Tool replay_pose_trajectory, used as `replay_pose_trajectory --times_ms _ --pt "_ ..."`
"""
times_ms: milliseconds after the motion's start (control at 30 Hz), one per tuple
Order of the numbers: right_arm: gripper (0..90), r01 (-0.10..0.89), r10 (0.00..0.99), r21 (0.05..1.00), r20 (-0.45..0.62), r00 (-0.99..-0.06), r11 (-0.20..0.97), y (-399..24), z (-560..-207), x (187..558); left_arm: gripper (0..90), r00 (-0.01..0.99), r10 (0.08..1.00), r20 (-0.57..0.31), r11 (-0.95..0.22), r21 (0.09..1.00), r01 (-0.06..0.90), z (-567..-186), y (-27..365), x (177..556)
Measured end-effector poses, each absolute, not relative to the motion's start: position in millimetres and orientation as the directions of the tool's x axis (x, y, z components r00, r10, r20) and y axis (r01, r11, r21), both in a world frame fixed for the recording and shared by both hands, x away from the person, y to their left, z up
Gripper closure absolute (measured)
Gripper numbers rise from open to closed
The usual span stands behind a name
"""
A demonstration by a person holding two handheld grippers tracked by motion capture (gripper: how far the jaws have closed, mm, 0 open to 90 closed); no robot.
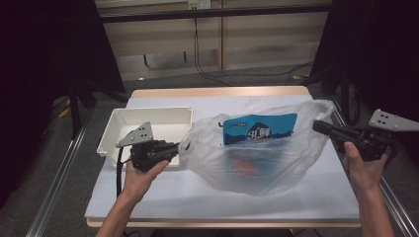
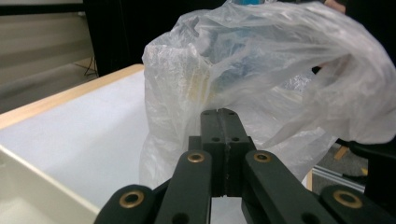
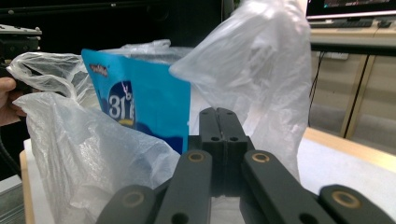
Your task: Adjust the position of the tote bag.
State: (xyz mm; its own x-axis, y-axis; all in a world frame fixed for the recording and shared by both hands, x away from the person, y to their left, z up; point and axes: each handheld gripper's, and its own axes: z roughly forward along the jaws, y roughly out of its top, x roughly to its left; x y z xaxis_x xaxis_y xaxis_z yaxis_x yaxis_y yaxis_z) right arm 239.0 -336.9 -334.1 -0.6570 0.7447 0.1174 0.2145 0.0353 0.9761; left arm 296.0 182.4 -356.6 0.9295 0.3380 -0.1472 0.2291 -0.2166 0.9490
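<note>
bag [image 1: 267,158] mid-table | packet [image 1: 259,128] inside bag | tray [image 1: 148,121] left of bag

My table [image 1: 148,197], topped in pale blue-white with a wooden edge, carries a white tray [image 1: 148,120] at its left side. Just right of it a clear plastic bag [image 1: 276,163] sprawls over the middle, a blue packet [image 1: 259,127] upright inside.

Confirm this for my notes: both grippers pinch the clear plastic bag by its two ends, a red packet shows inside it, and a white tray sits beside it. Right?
Not quite: the packet inside the clear plastic bag is blue, as the high view and the right gripper view show. The rest stands: the left gripper and the right gripper pinch the bag's two ends, and the white tray sits beside it.
</note>
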Motion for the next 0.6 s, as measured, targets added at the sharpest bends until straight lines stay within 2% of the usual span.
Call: replay_pose_trajectory --times_ms 233,600 --pt "90.0 0.251 0.733 0.967 0.134 -0.666 0.052 -337 -346 242 90.0 0.925 0.348 -0.154 -0.227 0.943 0.243 -364 190 295" --pt "90.0 0.313 0.712 0.947 0.169 -0.682 0.076 -341 -367 243 90.0 0.928 0.342 -0.15 -0.306 0.916 0.261 -382 186 290"
